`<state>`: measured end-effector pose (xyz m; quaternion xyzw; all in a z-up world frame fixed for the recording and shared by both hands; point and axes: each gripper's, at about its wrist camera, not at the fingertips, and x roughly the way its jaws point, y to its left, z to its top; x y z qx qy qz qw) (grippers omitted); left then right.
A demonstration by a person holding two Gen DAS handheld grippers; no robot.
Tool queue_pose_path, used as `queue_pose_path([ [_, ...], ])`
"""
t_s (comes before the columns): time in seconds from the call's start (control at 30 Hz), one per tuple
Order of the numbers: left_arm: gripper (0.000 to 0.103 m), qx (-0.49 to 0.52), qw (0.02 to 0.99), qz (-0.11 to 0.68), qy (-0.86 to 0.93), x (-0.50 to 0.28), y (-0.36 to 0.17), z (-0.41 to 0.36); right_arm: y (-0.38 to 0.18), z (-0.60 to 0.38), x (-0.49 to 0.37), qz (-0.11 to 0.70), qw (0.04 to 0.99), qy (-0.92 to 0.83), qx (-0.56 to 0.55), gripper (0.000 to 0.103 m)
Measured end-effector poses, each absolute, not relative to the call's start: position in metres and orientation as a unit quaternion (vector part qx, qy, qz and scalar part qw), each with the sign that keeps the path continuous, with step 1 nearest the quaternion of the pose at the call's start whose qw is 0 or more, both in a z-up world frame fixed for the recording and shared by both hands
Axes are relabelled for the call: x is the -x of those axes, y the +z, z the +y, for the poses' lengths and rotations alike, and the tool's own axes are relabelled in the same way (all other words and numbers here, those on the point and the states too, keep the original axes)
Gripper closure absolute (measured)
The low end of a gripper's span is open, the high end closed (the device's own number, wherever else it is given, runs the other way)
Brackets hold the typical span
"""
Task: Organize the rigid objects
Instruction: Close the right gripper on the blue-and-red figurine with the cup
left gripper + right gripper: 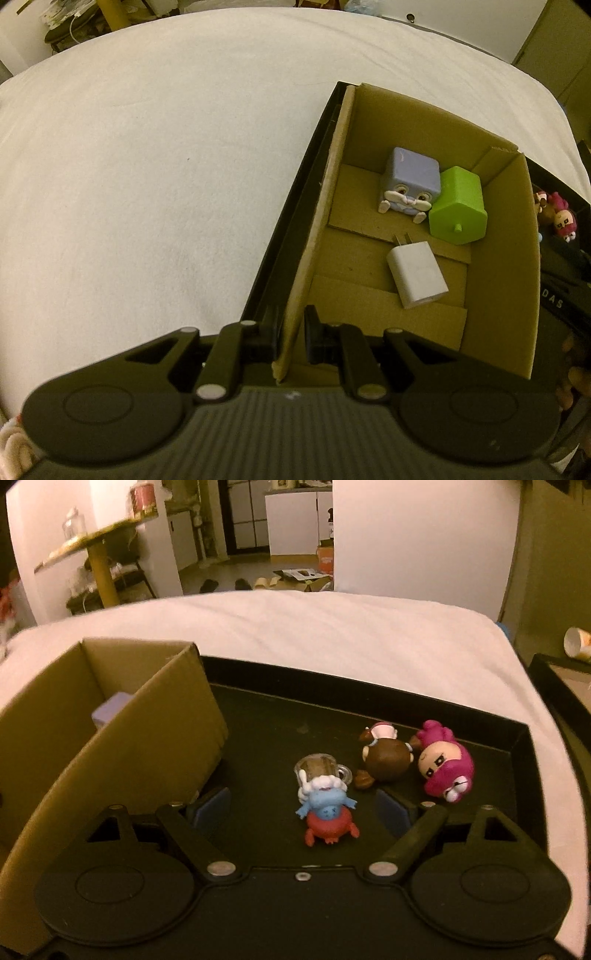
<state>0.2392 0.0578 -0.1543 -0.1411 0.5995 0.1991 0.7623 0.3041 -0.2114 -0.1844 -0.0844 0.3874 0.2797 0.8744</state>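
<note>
From the left wrist view, the left gripper [291, 332] points steeply down with its jaws pinched on the near end of the cardboard box [321, 236] wall, one finger outside, one inside. On the box floor lie a lavender cube toy [410, 181] touching a green block [458, 205], and nearer the jaws a white charger [417, 275], prongs pointing away. The box sits in a black tray [291, 214] on a bed covered in a white sheet [147, 166]. From the right wrist view, the right gripper [301, 808] hangs over the tray's open side, jaws spread wide with nothing pressed between them. The blue-and-red figurine [327, 812] lies directly between and just ahead of the fingertips, its long axis running away from the camera, along the fingers. A small glass mug [321, 770] touches its far end; a brown figurine [386, 762] and a pink figurine [445, 766] lie beyond the right finger. The right hand is clearly nearer; closing should catch the figurine across its narrow width.
</note>
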Motion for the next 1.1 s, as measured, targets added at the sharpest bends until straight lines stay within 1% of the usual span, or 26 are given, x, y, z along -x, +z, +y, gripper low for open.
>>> queue_pose_path([
  [0.17, 0.090, 0.140, 0.762, 0.600, 0.199, -0.240, -0.154, 0.057, -0.189, -0.212, -0.303, 0.381, 0.871, 0.291, 0.105, 0.040],
  [0.43, 0.090, 0.140, 0.763, 0.599, 0.199, -0.240, -0.154, 0.057, -0.190, -0.218, -0.299, 0.363, 0.869, 0.310, 0.131, 0.043],
  [0.67, 0.090, 0.143, 0.762, 0.599, 0.199, -0.239, -0.155, 0.058, -0.189, -0.230, -0.304, 0.368, 0.864, 0.314, 0.137, 0.055],
  [1.1, 0.090, 0.144, 0.763, 0.598, 0.200, -0.239, -0.155, 0.059, -0.188, -0.224, -0.309, 0.377, 0.870, 0.294, 0.124, 0.053],
])
